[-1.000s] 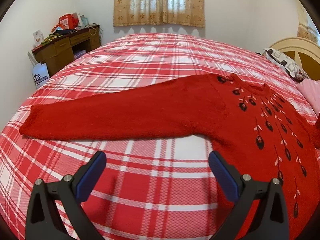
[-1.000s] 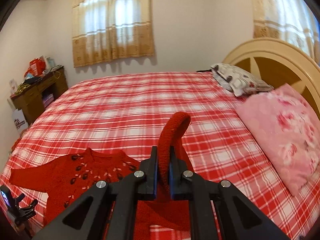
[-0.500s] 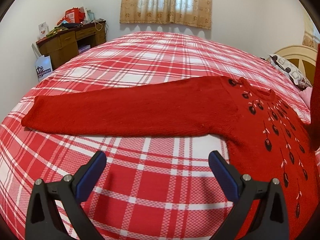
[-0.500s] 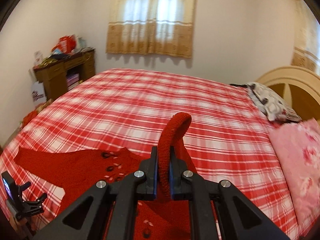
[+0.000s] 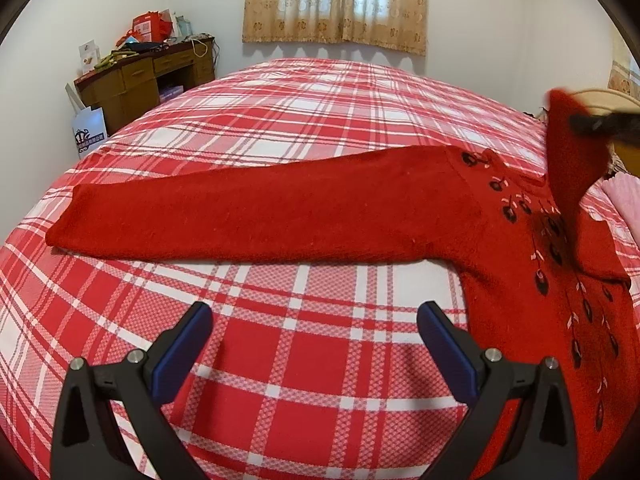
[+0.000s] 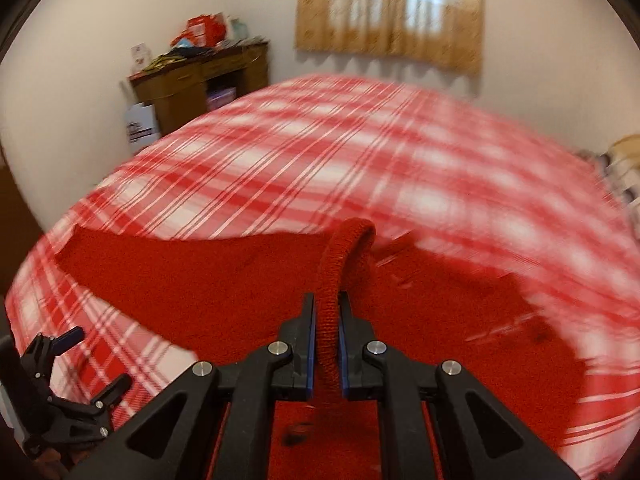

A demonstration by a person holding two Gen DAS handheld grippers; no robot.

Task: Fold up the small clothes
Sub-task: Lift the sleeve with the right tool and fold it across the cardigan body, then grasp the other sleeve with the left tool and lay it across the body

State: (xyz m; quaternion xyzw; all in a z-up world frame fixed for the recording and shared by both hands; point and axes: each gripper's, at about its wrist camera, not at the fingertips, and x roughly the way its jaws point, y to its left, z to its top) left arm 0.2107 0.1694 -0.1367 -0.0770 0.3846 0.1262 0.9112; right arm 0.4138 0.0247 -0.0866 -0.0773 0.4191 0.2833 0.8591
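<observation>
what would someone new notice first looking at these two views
A red sweater with dark embroidered flowers lies on a red-and-white plaid bed, one sleeve stretched flat to the left. The right gripper holds the other sleeve's cuff above the sweater; the left gripper hovers open, empty.

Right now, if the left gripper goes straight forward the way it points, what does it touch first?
Probably the bare plaid bedspread, not the red sweater. The open left gripper aims down at the cloth just short of the outstretched sleeve; depth is uncertain.
</observation>
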